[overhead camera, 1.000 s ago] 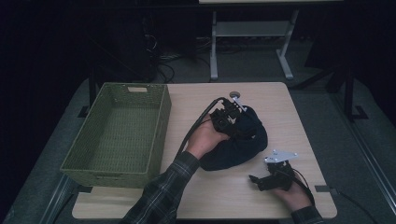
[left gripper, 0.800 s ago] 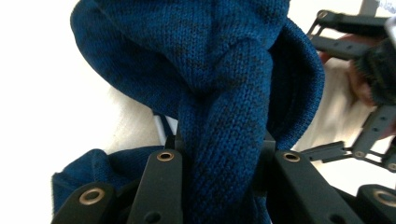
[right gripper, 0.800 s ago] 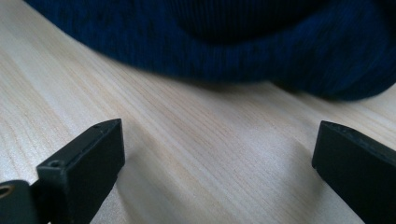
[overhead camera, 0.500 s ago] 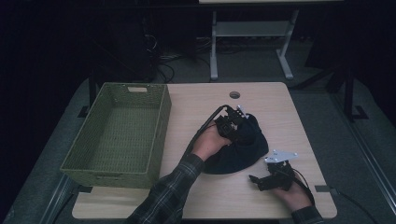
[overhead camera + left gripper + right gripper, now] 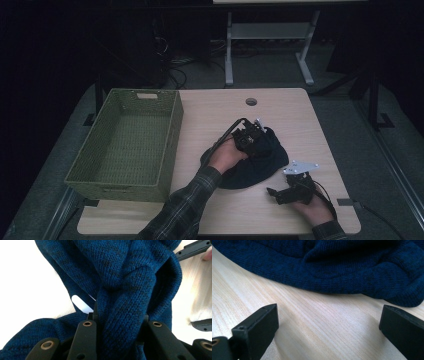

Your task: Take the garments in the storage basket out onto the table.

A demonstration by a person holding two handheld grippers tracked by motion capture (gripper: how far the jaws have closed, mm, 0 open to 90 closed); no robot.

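Left tongs (image 5: pixel 120 322) pinch a fold of the blue knit (image 5: pixel 260 160) on the worktop (image 5: pixel 300 115); right tongs (image 5: pixel 329 325), spread, sit just beside its near edge, basket (image 5: pixel 80 172) lying leftward.

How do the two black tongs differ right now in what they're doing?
The left tongs are clamped on a bunched fold of the dark blue knitted garment; the right tongs stand wide open with nothing between them. The left tongs sit over the garment's middle, while the right tongs lie low over the pale wooden table beside the garment's edge. Both are black, hand-held and two-jawed.
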